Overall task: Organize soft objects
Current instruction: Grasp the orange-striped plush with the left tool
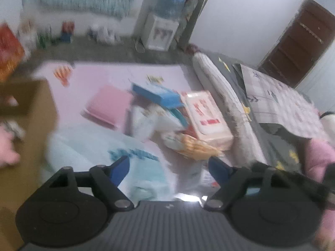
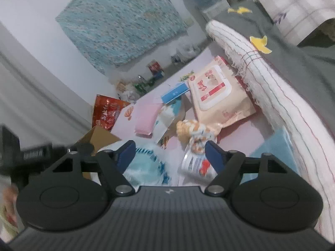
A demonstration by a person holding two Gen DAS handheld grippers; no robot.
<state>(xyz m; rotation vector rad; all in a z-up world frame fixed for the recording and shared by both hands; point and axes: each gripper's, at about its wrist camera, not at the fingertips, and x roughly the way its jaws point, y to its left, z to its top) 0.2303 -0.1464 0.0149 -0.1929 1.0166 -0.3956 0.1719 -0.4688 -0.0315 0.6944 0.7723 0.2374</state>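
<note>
A pile of soft goods lies on a pink floor mat (image 1: 104, 77). It holds a cream wet-wipes pack (image 1: 206, 117), a blue box (image 1: 159, 96), a pink folded pack (image 1: 108, 106), an orange-and-white plush (image 1: 194, 146) and a pale blue tissue pack (image 1: 129, 163). My left gripper (image 1: 169, 165) hangs open over the tissue pack's right end, nothing between its fingers. In the right wrist view my right gripper (image 2: 169, 148) is open above the mat. The plush (image 2: 194, 129) and a small shiny packet (image 2: 194, 165) lie just inside its right finger, the tissue pack (image 2: 146, 167) by the left one.
A brown cardboard box (image 1: 27, 113) stands at the mat's left, with something pink in it. A mattress edge (image 1: 226, 104) under a grey sheet bounds the mat on the right. A water dispenser (image 1: 161, 31) and bottles stand along the far wall. A red bag (image 2: 106, 113) lies beyond the box.
</note>
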